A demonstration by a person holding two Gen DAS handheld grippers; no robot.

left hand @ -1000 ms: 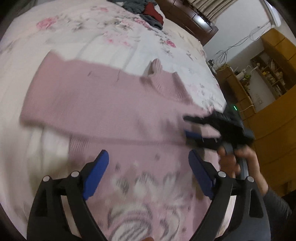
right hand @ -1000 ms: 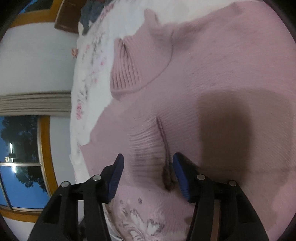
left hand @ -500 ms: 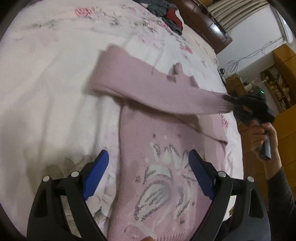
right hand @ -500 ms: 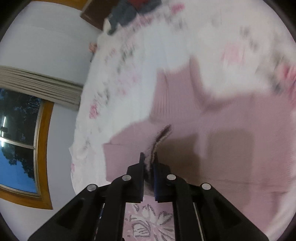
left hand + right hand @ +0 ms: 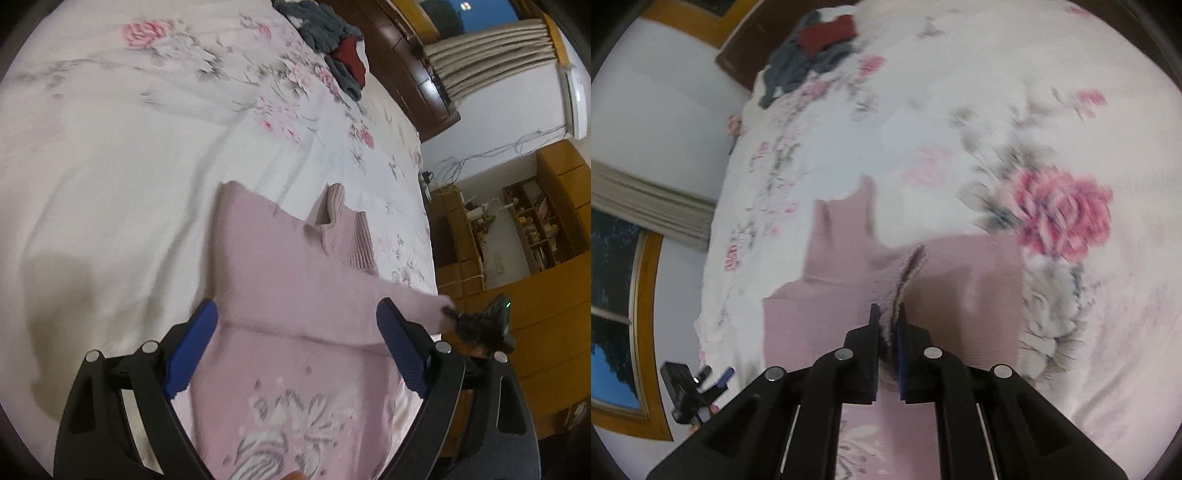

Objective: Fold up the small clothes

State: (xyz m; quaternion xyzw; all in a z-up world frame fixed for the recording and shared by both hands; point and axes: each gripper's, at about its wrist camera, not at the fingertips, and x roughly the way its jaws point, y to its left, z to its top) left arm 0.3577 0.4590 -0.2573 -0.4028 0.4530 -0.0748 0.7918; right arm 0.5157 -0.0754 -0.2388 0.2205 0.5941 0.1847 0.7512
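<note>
We see a pink knitted sweater (image 5: 295, 295), soft and matt with a ribbed collar (image 5: 354, 236), on smooth floral cotton-like bedding (image 5: 110, 166); far right, glossy wooden cabinets (image 5: 554, 314).

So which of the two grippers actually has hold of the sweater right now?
The right gripper: its jaws are pinched shut on the cuff of the pink sweater, pulling the sleeve across. The left gripper is wide open over the body, gripping nothing.

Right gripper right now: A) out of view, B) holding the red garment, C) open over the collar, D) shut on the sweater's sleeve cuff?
D: in the right wrist view the right gripper has its jaws closed with the pink sweater's sleeve cuff pinched between them.
</note>
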